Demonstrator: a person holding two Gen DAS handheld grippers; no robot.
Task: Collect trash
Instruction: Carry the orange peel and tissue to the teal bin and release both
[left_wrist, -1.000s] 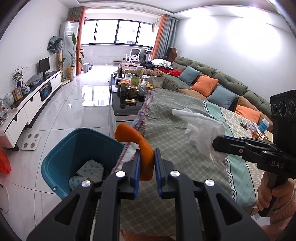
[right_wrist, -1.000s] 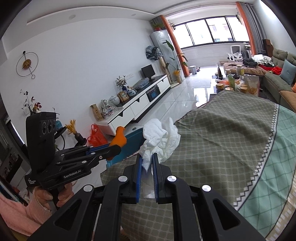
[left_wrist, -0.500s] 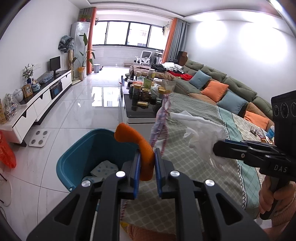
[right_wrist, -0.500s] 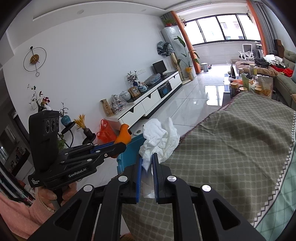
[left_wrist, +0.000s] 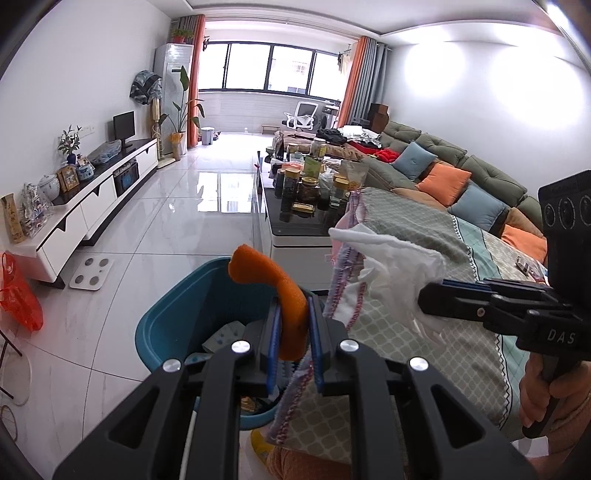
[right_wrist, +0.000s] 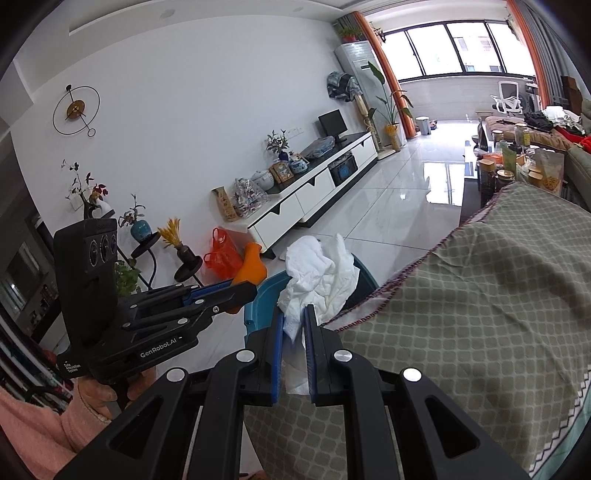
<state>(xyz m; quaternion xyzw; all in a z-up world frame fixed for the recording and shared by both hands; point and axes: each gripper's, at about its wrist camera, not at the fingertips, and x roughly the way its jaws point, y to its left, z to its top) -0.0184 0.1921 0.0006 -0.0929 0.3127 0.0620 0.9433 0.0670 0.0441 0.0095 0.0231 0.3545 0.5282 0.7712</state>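
My left gripper (left_wrist: 292, 314) is shut on a curved orange peel (left_wrist: 273, 280) and holds it over the teal bin (left_wrist: 173, 325) on the floor. The bin holds some pale scraps. My right gripper (right_wrist: 294, 321) is shut on a crumpled white tissue (right_wrist: 319, 275), held above the table's left edge next to the bin (right_wrist: 364, 275). The right gripper also shows in the left wrist view (left_wrist: 423, 297) with the tissue (left_wrist: 399, 269). The left gripper shows in the right wrist view (right_wrist: 251, 291) with the peel (right_wrist: 251, 267).
The table wears a green patterned cloth (right_wrist: 480, 314) whose edge hangs beside the bin. A black coffee table (left_wrist: 295, 221) with several jars stands beyond. A sofa (left_wrist: 443, 173) runs along the right, a TV cabinet (left_wrist: 92, 199) along the left. A red bag (left_wrist: 18, 295) and scale (left_wrist: 92, 273) lie on the floor.
Both grippers have swung left, off the table toward the bin. The peel now hangs over the bin's opening and the tissue is near the table's edge.
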